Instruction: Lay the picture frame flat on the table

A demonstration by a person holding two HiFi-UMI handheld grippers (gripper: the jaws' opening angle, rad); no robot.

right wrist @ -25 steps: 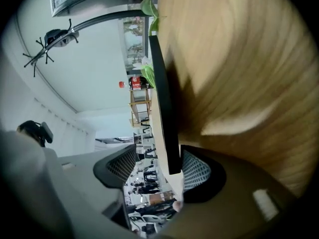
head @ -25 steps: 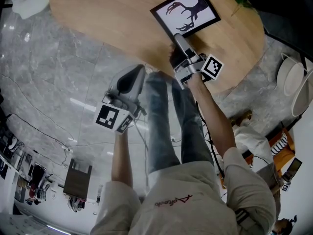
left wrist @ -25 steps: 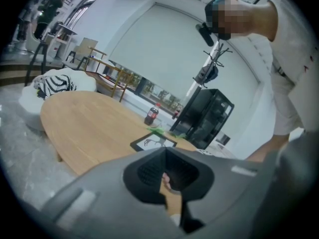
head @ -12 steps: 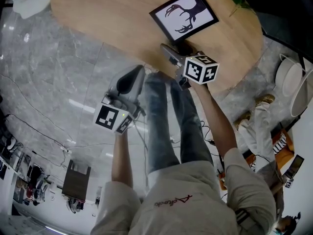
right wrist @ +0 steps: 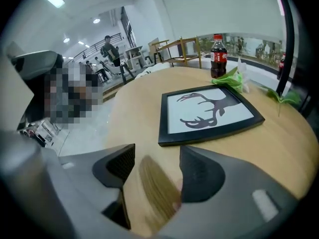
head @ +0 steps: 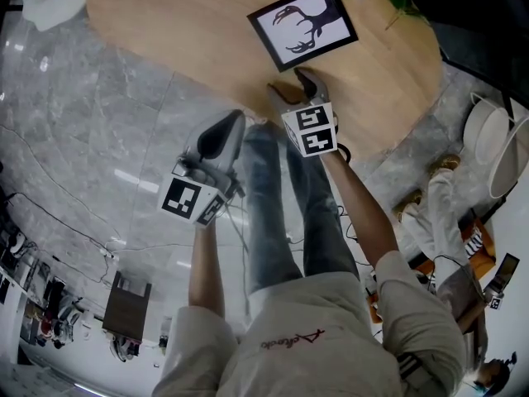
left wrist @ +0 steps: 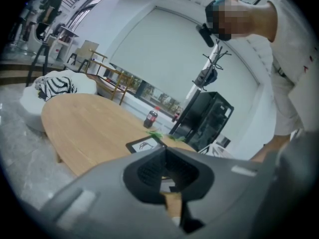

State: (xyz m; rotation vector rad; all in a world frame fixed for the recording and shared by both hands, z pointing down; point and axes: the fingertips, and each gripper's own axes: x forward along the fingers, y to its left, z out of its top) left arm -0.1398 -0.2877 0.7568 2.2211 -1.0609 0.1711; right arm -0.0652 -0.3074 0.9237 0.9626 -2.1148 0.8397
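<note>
Grey plastic left gripper [head: 221, 132] hangs nearest the body, short of the table's near edge and over the floor, its 2 jaws closed on nothing. Ahead of it, the right gripper [head: 293, 87] tilts steeply down at the rim of the wooden table [head: 182, 31]. Its jaws gape wide, having just eased in a touch from their widest, with only bare tabletop between the fingers. Just beyond those fingertips, apart from them, the picture frame [head: 302, 26] lies flat, print upward, its long axis running across the line the fingers point along. The right hand is plainly the nearer. Past the frame sit green leaves [right wrist: 230, 78] and a cola bottle [right wrist: 217, 49]. The laying looks done; what remains seems a clean retreat.
</note>
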